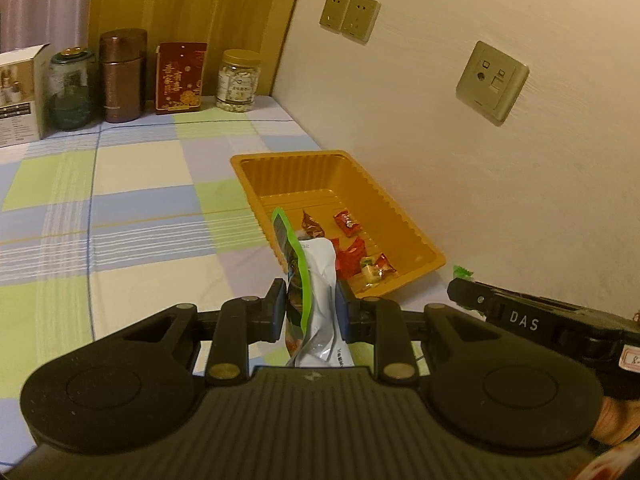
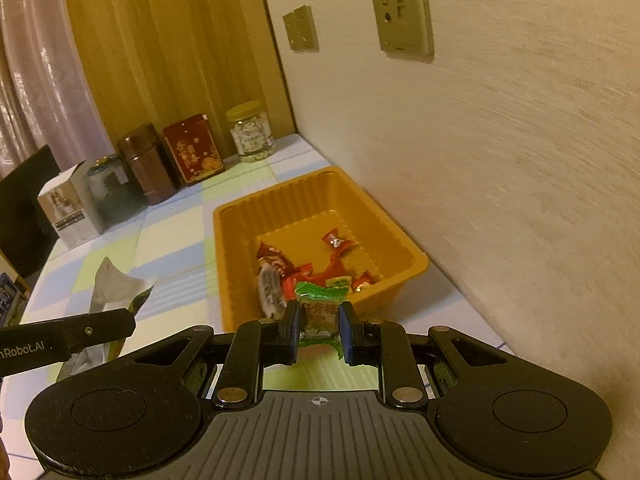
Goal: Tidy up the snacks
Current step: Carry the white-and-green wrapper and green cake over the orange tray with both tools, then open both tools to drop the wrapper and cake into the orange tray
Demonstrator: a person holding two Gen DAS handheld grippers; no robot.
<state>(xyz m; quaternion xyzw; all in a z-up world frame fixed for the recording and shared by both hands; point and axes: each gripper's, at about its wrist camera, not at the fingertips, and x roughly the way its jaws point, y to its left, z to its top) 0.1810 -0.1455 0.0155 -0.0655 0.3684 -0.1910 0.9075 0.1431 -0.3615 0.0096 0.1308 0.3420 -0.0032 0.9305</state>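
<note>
An orange plastic tray point(image 1: 404, 224) point(image 2: 236, 240) sits on the checked tablecloth against the wall. It holds several small red-wrapped snacks point(image 1: 347, 222) point(image 2: 335, 240). My left gripper point(image 1: 312, 304) is shut on a white and green snack pouch point(image 1: 316, 300), held upright just before the tray's near left corner. The pouch also shows in the right wrist view point(image 2: 116, 284). My right gripper point(image 2: 319, 320) is shut on a small green-wrapped candy point(image 2: 320, 308), just before the tray's near edge. The right gripper also shows in the left wrist view point(image 1: 520, 316).
At the back of the table stand a white box point(image 1: 20, 92), a green glass jar point(image 1: 72, 88), a brown canister point(image 1: 122, 76), a red tin point(image 1: 180, 78) and a yellow-lidded jar point(image 1: 239, 80). The wall with sockets point(image 1: 492, 80) runs along the right.
</note>
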